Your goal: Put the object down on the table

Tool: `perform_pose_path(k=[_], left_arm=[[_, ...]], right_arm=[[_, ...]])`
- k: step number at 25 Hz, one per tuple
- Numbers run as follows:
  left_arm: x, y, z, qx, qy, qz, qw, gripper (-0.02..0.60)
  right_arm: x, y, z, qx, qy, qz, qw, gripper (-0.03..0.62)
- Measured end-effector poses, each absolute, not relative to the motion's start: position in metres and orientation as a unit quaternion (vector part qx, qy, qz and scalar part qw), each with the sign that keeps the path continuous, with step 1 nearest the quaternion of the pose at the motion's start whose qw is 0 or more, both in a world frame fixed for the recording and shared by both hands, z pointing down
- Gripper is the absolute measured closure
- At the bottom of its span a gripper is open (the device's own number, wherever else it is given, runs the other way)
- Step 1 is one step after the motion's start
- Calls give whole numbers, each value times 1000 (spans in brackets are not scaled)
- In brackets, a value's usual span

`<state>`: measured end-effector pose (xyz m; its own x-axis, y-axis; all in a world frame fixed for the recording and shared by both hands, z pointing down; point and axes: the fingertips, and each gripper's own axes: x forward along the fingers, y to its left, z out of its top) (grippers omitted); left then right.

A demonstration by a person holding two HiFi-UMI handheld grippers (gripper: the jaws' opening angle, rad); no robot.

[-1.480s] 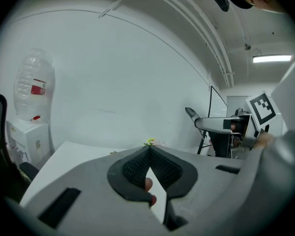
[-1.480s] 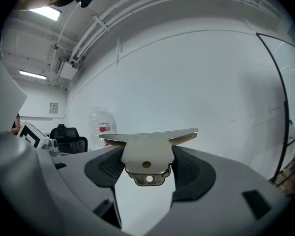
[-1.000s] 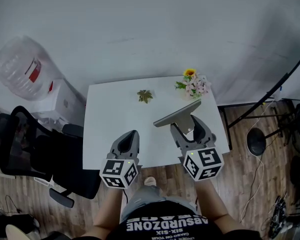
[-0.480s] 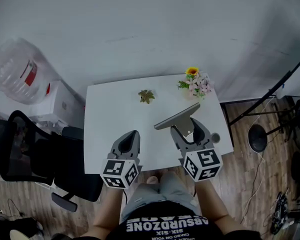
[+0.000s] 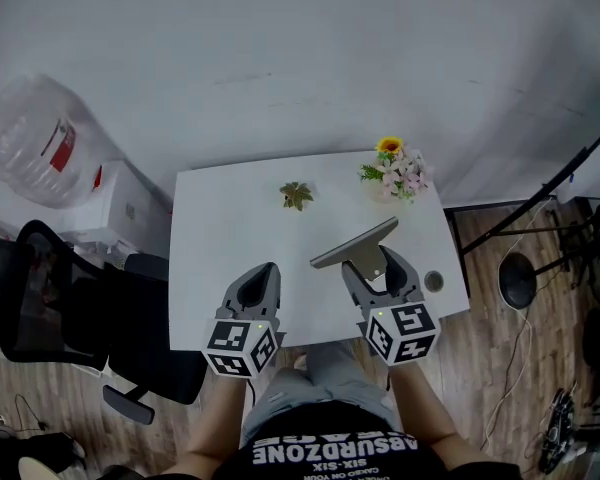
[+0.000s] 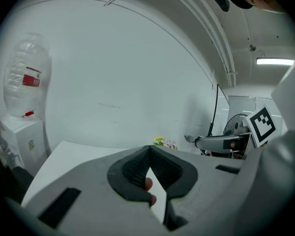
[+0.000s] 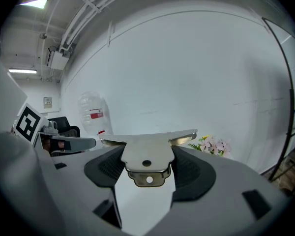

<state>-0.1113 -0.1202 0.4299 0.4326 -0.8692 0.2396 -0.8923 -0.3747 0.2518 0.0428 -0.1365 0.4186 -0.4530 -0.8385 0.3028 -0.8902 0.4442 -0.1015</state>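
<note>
**Metal plate held over table, near right**

Table (image 5: pixel 220 238) is bare across its middle and left. A leaf (image 5: pixel 297 195) lies toward the far edge and flowers (image 5: pixel 398 173) stand at the far right corner. The right gripper (image 5: pixel 370 262) is over the near right part, angled forward, jaws pinching the metal plate (image 7: pixel 146 154) by its tab. The plate lies crosswise. The left gripper (image 5: pixel 264 271) sits level at the near edge, jaws pressed together with nothing between them.

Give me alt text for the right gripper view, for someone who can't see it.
The right gripper is shut on a flat metal tool, whose wide edge spreads out ahead of the jaws. Beyond it are a flower bunch at right and a water bottle at left.
</note>
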Motion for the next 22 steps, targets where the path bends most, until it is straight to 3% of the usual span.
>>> perform_pose_path(k=[22], left_arm=[[-112,-132,451,824,-532,52,191,577]], right_arm=[[33,-144,471,488,-845,163,144,307]])
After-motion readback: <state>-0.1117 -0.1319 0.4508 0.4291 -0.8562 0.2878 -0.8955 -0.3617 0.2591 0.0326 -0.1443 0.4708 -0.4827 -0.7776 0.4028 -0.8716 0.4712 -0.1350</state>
